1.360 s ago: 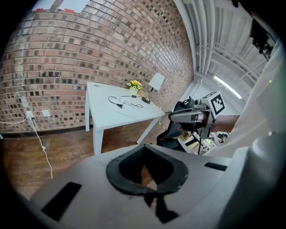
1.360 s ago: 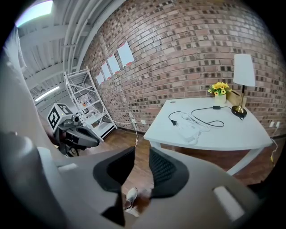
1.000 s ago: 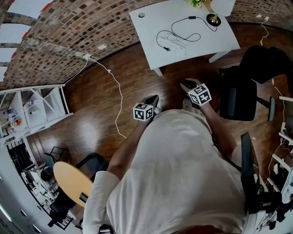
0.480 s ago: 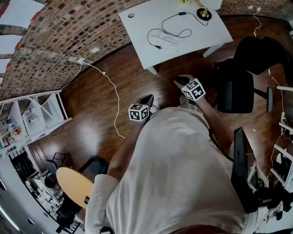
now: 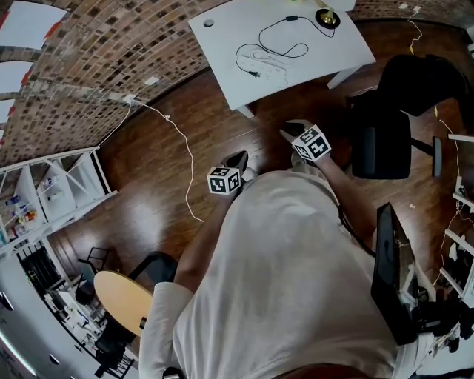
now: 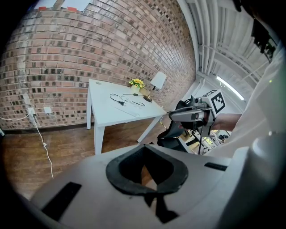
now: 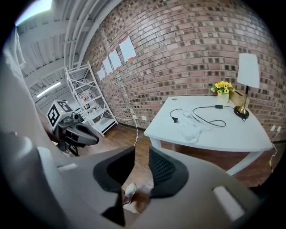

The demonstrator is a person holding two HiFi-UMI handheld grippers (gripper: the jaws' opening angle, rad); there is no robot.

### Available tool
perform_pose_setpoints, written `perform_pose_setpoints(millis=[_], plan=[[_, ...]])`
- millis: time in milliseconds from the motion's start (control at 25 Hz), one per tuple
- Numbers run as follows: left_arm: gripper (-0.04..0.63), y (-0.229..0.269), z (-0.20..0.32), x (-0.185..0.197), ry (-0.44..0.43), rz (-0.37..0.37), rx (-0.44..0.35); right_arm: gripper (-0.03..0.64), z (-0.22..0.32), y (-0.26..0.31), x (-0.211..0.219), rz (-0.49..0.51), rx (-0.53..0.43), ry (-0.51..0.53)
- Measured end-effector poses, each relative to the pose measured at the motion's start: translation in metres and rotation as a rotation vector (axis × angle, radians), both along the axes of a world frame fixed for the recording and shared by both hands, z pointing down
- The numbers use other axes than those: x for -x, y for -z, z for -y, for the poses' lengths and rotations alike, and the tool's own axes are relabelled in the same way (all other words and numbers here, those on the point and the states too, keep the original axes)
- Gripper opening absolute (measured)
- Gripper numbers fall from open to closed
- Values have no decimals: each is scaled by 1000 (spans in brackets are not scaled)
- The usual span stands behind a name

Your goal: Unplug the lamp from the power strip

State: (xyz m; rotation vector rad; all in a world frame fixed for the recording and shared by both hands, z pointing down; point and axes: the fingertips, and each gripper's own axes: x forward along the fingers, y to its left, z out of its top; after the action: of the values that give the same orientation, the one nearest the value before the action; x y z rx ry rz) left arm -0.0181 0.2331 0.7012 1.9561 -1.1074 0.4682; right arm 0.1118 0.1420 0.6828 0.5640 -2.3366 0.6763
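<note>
A white table [image 5: 296,59] stands ahead against the brick wall. On it are a lamp [image 7: 247,80] with a brass base [image 5: 324,18], its black cord [image 5: 285,41] and a white power strip [image 7: 191,129]. The cord's black plug [image 7: 174,119] lies at the strip's near end; I cannot tell whether it sits in a socket. My left gripper [image 5: 238,159] is shut and empty, over the wooden floor well short of the table. My right gripper [image 5: 292,130] is beside it, its jaws apart with only the floor and a shoe [image 7: 129,190] showing through the gap.
A black office chair [image 5: 381,148] stands right of my right gripper. A white shelf unit [image 5: 55,181] is at the left. A white cable [image 5: 185,155] runs from the wall across the floor. A round wooden seat [image 5: 122,300] is behind at the left. Yellow flowers [image 7: 223,86] sit near the lamp.
The head view has shifted, so the table sits higher and further left in the picture. Both grippers keep the same stance in front of the person.
</note>
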Motion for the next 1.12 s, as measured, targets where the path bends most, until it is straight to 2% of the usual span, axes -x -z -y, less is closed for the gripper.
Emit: perform_pose_setpoints(millis=[1120], plan=[[3, -2, 0, -7, -17, 9, 6, 89, 6, 0, -15, -10, -8, -31]])
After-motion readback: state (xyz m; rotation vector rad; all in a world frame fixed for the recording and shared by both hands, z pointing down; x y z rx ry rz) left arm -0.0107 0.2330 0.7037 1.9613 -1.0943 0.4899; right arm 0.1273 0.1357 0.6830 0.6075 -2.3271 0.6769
